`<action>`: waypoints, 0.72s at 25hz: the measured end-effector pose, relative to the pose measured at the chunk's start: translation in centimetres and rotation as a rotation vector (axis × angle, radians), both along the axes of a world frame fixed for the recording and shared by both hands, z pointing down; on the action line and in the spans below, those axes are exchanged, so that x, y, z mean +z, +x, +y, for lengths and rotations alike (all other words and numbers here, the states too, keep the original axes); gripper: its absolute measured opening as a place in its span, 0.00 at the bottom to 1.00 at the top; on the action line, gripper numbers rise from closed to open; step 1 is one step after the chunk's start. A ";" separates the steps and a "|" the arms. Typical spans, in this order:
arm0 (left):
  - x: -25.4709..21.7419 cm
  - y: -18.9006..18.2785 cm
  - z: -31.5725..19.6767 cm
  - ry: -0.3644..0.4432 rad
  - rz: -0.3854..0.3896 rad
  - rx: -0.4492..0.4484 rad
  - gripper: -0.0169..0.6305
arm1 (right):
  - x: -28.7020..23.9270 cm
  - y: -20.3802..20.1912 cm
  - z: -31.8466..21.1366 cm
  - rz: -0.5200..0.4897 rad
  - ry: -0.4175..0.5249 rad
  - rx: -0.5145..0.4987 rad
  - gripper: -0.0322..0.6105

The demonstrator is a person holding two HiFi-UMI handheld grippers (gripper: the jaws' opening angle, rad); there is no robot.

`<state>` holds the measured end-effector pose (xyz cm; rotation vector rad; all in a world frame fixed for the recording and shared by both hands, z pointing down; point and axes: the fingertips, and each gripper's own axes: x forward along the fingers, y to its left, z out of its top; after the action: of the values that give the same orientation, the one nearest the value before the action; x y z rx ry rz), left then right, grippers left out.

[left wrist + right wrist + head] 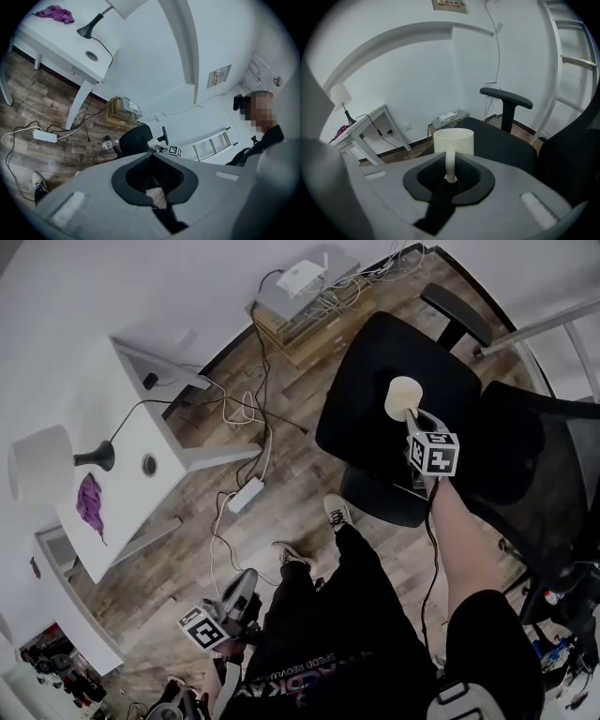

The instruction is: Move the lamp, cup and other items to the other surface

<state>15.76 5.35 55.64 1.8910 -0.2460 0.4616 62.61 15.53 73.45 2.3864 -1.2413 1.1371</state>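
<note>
The right gripper's (413, 420) fingers (449, 174) are pinched nearly together on the thin handle of a cream cup (403, 397), which stands upright just beyond their tips, its open mouth facing up. In the right gripper view the handle runs straight down between the two dark pads, and the cup's body sits clear of them. The cup is held over the seat of a black office chair (375, 371), toward the seat's right-hand side in the head view. No view shows whether its base touches the cushion. One of the chair's armrests (506, 98) rises behind the seat.

The left gripper (238, 594) hangs low beside the person's dark trousers, above the wooden floor (281, 456). Its fingers (140, 180) are drawn close together with nothing between them.

Well apart from both grippers, at the left of the head view, stands a white tabletop (131, 418). On it a lamp (42, 465) with a white shade and black base stands near the middle of the far long edge. Its cord trails across the tabletop. A crumpled purple cloth (90, 504) lies just beside the lamp, toward the tabletop's near end. A white power strip (246, 494) and loose cables lie on the floor between the tabletop and the chair.
</note>
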 end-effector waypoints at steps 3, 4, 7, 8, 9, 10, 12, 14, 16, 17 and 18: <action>0.5 -1.2 0.3 -0.010 -0.025 -0.028 0.02 | 2.0 0.0 -2.2 -0.020 -0.014 -0.036 0.12; 0.6 -1.5 0.4 -0.014 -0.032 -0.036 0.02 | 2.5 0.0 -2.9 -0.021 -0.016 -0.049 0.12; 0.9 -2.3 0.7 -0.028 -0.049 -0.061 0.02 | 3.9 0.1 -5.0 -0.024 -0.030 -0.084 0.12; 1.1 -2.5 0.8 -0.034 -0.054 -0.068 0.02 | 4.4 0.1 -5.5 -0.029 -0.036 -0.093 0.12; 1.2 -2.8 0.9 -0.039 -0.060 -0.075 0.02 | 4.9 0.0 -6.0 -0.035 -0.041 -0.099 0.12; 1.4 -3.1 1.1 -0.043 -0.066 -0.080 0.02 | 5.4 0.0 -6.3 -0.042 -0.047 -0.103 0.12; 1.7 -3.4 1.3 -0.052 -0.079 -0.089 0.02 | 6.2 0.0 -6.8 -0.045 -0.052 -0.109 0.12; 2.0 -3.4 1.4 -0.058 -0.083 -0.095 0.02 | 6.3 0.4 -7.3 -0.044 -0.037 -0.101 0.12; 2.3 -3.1 1.4 -0.061 -0.083 -0.096 0.02 | 6.4 0.6 -7.5 -0.041 -0.025 -0.102 0.12; 2.4 -3.1 1.6 -0.063 -0.083 -0.096 0.02 | 6.5 0.5 -7.4 -0.038 -0.026 -0.112 0.12; 2.6 -3.1 1.6 -0.065 -0.082 -0.098 0.02 | 6.6 0.4 -7.3 -0.036 -0.029 -0.123 0.12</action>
<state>12.68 7.00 58.21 1.7903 -0.3720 0.4757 63.02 8.28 80.07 2.2445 -1.3533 1.1573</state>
